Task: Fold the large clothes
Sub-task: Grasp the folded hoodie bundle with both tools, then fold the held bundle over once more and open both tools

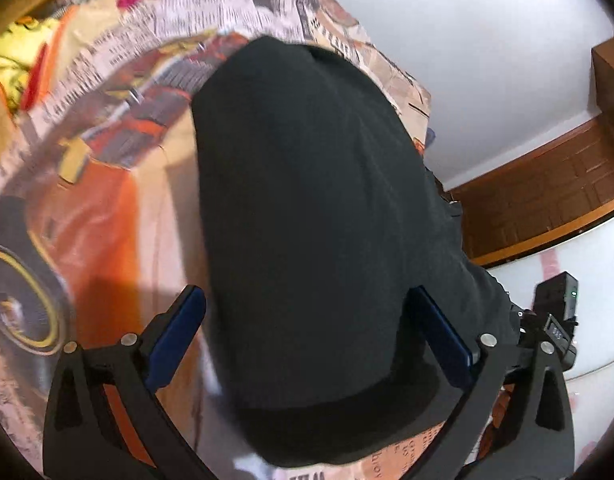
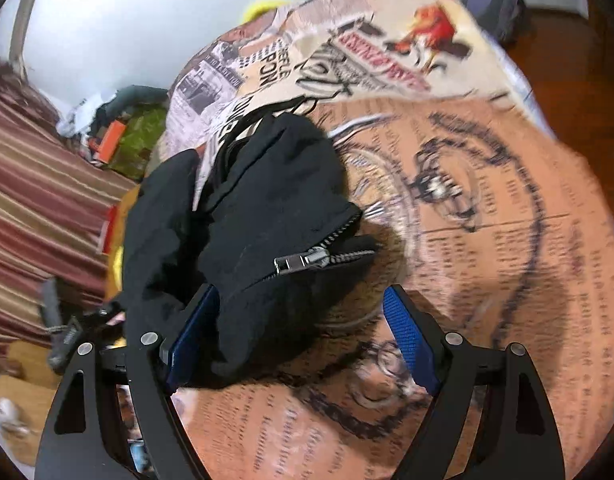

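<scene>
A black garment point(image 1: 307, 200) lies in a long smooth mound on a printed bedsheet point(image 1: 107, 208). In the left wrist view my left gripper point(image 1: 311, 320) straddles its near end. The jaws are wide apart and the blue pads point(image 1: 179, 332) do not press the cloth. In the right wrist view the same garment point(image 2: 247, 200) is bunched, with a metal zipper pull point(image 2: 303, 260) on top. My right gripper point(image 2: 303, 332) hangs open over its near edge. The cloth rests against the left pad point(image 2: 195, 336), while the right pad point(image 2: 407, 336) stands clear over the sheet point(image 2: 487, 240).
The sheet's edge drops to a wooden floor point(image 1: 547, 200) at the right. A striped fabric point(image 2: 27, 200) and a clutter pile point(image 2: 119, 128) lie to the left. Yellow cloth point(image 1: 11, 48) sits at the far corner. A dark bag point(image 2: 495, 0) rests beyond the bed.
</scene>
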A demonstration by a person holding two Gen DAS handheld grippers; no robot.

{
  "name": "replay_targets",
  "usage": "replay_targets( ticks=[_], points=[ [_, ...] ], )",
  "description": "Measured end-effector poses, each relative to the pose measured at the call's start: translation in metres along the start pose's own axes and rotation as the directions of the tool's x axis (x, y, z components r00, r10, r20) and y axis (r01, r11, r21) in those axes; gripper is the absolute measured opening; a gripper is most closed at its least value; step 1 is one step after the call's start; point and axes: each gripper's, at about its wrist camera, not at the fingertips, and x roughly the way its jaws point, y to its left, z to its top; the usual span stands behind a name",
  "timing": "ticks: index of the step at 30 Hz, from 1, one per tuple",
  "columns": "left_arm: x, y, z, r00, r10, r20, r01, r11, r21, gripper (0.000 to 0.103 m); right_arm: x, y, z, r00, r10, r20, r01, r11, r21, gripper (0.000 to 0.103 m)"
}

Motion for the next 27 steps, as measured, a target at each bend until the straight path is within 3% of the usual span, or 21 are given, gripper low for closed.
replay_targets(
  ticks=[7,12,15,18,22,27],
  points=[
    [0.020,-0.001,0.005,0.998,-0.046,-0.033,0.045,0.998,-0.040,0.103,0.027,-0.008,0.010,0.989,0.124,-0.080,-0.120,0.992,0.044,0.081],
    [0.026,0.006,0.007,0.995,-0.090,-0.049,0.086,0.993,-0.079,0.103,0.031,-0.005,0.016,0.982,0.165,-0.095,-0.162,0.986,0.034,0.080],
    [0.024,0.001,0.004,0.996,-0.081,-0.035,0.079,0.995,-0.066,0.103,0.037,0.000,0.019,0.983,0.148,-0.111,-0.146,0.989,0.025,0.067],
    [0.014,-0.007,0.000,0.998,-0.065,-0.020,0.064,0.997,-0.036,0.096,0.045,0.003,0.020,0.974,0.169,-0.149,-0.167,0.986,0.024,0.046],
    [-0.001,-0.019,-0.004,0.998,-0.055,0.000,0.055,0.998,0.009,0.085,0.040,0.010,0.019,0.975,0.162,-0.152,-0.163,0.987,0.008,0.031],
    [-0.036,-0.039,-0.003,0.997,-0.049,0.065,0.042,0.995,0.094,0.080,0.030,0.031,0.020,0.976,0.163,-0.146,-0.169,0.985,-0.028,0.026]
  ],
)
